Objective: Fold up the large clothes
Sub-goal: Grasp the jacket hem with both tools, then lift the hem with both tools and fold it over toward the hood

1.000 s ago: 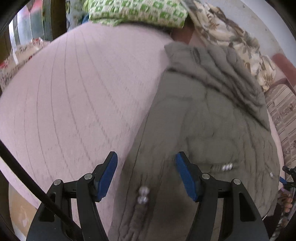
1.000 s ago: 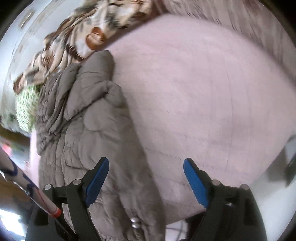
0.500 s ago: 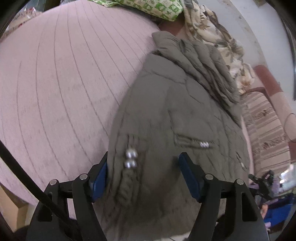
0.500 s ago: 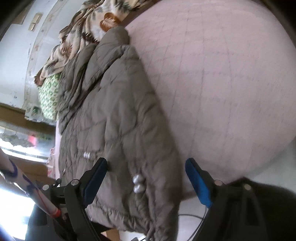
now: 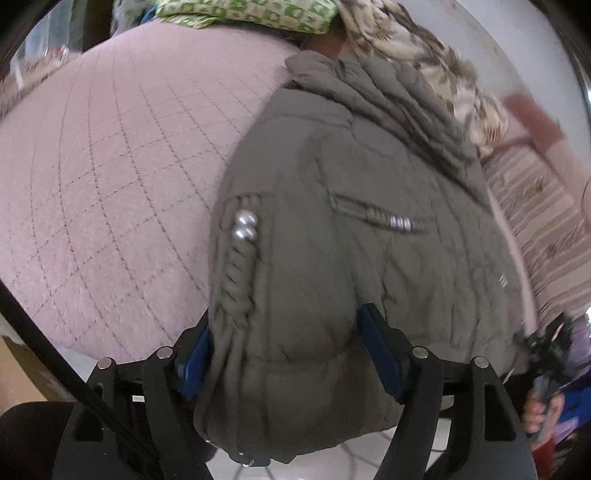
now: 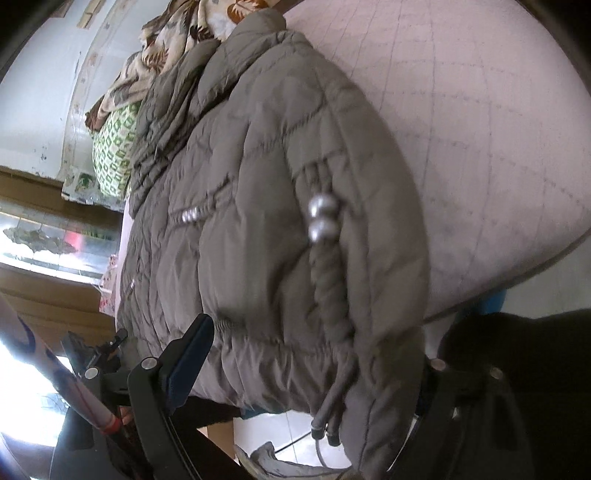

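Note:
A grey-brown quilted jacket (image 5: 351, 240) lies lengthwise on a pink quilted bed (image 5: 110, 184), with its hem hanging over the near edge. My left gripper (image 5: 288, 354) is open and straddles the hem. Fabric bulges between its blue pads (image 5: 380, 354), and the left pad is half hidden behind the cloth. A twisted drawstring with two metal beads (image 5: 245, 227) runs down toward that pad. In the right wrist view the jacket (image 6: 258, 221) fills the middle, and my right gripper (image 6: 306, 369) is open around the hem. Its left finger (image 6: 188, 362) shows. The right one is hidden behind fabric.
A green-patterned cushion (image 5: 251, 14) and a leaf-print cloth (image 5: 424, 59) lie at the bed's far end. A striped cover (image 5: 535, 221) is to the right. White floor tiles (image 5: 369, 454) show below the hem. The pink bed (image 6: 480, 129) stretches right of the jacket.
Both grippers have come down and in onto the jacket's near hem. The hem now sits between each pair of jaws, where earlier they hovered above the jacket and bed.

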Motion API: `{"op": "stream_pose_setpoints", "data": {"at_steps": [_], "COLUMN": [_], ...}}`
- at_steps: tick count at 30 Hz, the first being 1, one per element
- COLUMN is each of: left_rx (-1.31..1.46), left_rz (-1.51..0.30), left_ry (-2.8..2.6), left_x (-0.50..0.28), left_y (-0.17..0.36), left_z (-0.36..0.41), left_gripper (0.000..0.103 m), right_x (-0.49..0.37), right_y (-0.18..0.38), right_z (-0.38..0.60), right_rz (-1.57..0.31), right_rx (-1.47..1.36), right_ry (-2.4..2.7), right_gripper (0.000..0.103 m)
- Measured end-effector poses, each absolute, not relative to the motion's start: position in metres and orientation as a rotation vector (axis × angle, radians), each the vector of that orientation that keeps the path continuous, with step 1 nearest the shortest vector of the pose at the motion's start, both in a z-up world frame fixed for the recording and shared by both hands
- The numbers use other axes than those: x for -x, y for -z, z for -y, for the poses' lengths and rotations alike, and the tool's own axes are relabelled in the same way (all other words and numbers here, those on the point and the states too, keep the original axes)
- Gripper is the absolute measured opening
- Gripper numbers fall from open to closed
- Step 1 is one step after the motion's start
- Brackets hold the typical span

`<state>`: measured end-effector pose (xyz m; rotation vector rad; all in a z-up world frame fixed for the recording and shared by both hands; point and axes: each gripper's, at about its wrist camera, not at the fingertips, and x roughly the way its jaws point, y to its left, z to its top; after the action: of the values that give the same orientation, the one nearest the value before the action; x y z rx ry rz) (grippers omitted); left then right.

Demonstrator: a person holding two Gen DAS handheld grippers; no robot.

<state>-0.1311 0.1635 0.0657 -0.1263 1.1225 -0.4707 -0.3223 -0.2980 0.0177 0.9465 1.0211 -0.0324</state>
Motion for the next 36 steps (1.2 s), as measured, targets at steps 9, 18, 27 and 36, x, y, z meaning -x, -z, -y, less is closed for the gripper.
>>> {"op": "stream_pose_setpoints", "data": {"at_steps": [9,18,27,36], "left_rx": [-0.172,-0.156,-0.031,0.085], "left_rz": [-1.005,-0.947,-1.022,-1.019], "left_ry": [0.320,0.324,0.407,0.446], "left_x": [0.161,0.176,0.171,0.168], "left_y": [-0.075,-0.094,-0.084,-0.108], "left_z": [-0.125,-0.119,-0.120,-0.133], "left_gripper": [0.068,0.039,0.065,0.031], "right_x": [0.319,0.322,0.321,0.329], "right_y": [-0.019,-0.032,-0.026,-0.035], "right_z": [0.281,0.274,0.272,0.286], "right_rz": [-1.048,-1.056,-1.092,-1.045], "right_rx": [-0.864,-0.800,-0.754,-0.839], "right_ry": [0.032,0.031,0.012,-0.001], "right_gripper": [0.091,0.072,0.071,0.031]}}
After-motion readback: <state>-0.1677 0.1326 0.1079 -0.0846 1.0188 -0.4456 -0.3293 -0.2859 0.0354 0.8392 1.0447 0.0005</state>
